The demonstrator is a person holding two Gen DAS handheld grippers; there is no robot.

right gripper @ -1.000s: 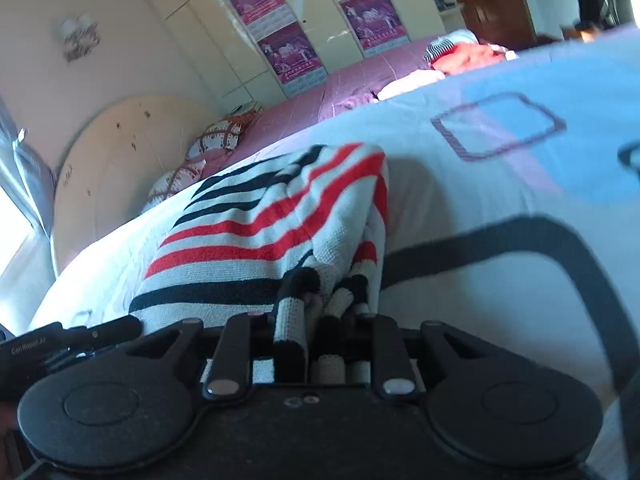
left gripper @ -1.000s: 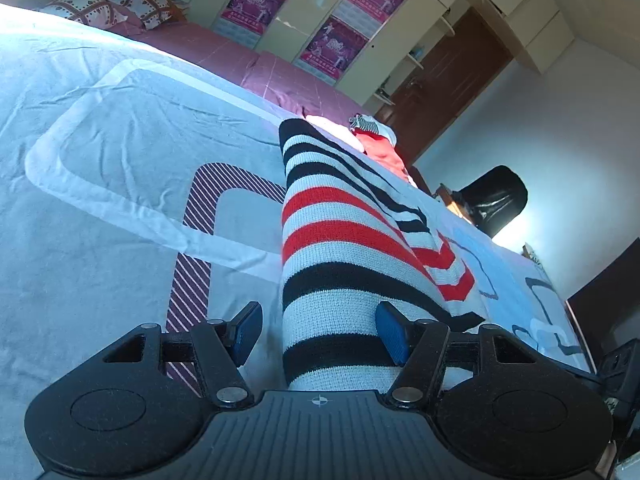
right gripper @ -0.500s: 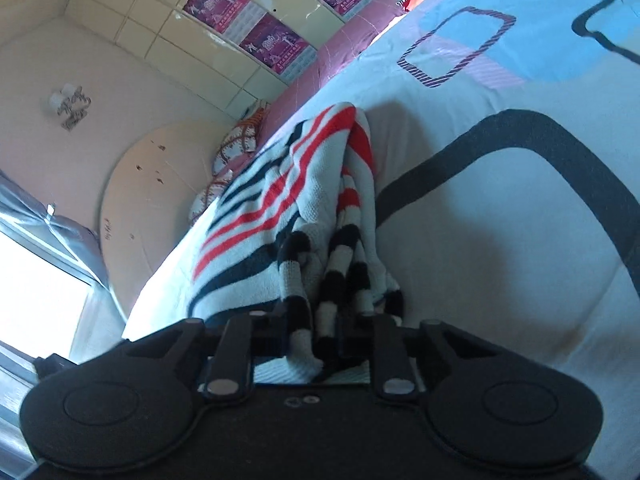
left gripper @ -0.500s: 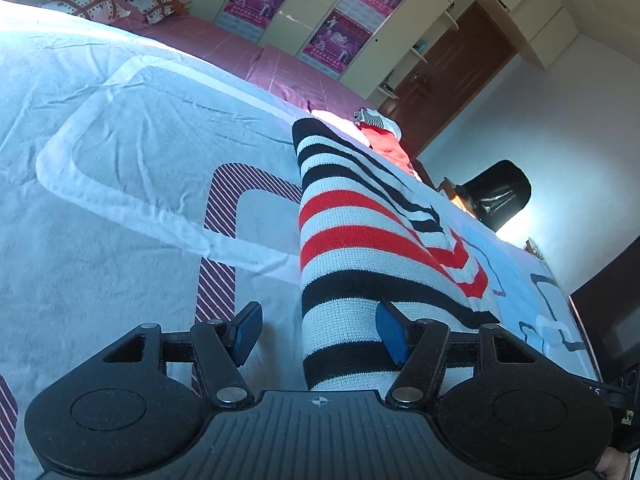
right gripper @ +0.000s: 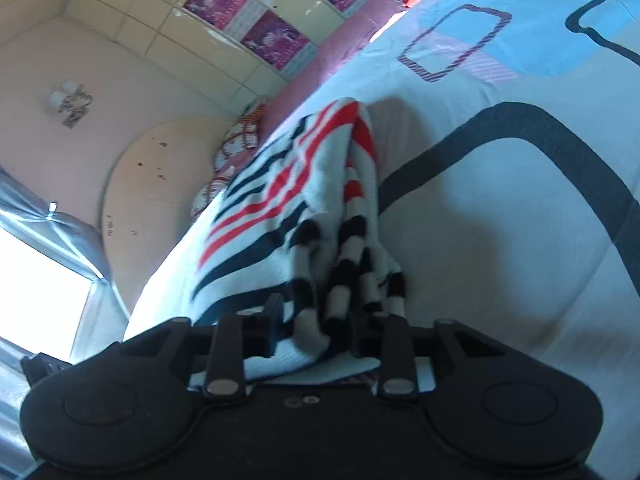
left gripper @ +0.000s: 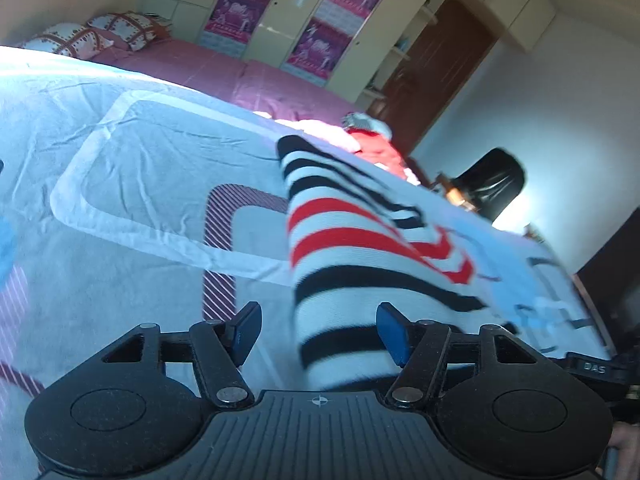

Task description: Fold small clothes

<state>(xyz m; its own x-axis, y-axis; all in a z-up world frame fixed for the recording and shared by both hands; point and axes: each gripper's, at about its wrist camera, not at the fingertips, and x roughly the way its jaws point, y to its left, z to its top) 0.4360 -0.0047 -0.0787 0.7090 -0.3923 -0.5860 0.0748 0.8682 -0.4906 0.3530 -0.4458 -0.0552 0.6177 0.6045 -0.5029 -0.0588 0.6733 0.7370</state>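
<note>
A knitted sweater (left gripper: pixel 360 248) with black, red and white stripes lies folded lengthwise on the patterned bedsheet (left gripper: pixel 140 184). My left gripper (left gripper: pixel 320 334) hovers open over its near end. The sweater's left edge runs between the blue pads (left gripper: pixel 392 336) without touching them. In the right wrist view the same sweater (right gripper: pixel 280 200) stretches away towards the headboard. My right gripper (right gripper: pixel 316 324) has the bunched striped hem between its jaws, which are opening. The cloth sags loosely there and the pads stand off it.
Patterned pillows (left gripper: pixel 92 34) and a pink cover (left gripper: pixel 224 68) lie at the far side of the bed. A pile of red clothes (left gripper: pixel 376 148) sits beyond the sweater. A black chair (left gripper: pixel 496 184) stands off the bed's right side. A bright window (right gripper: pixel 36 280) is at the left.
My right gripper's jaws have spread apart from the tight pinch on the hem, and that view has rolled. My left gripper has drawn back and up a little, still open.
</note>
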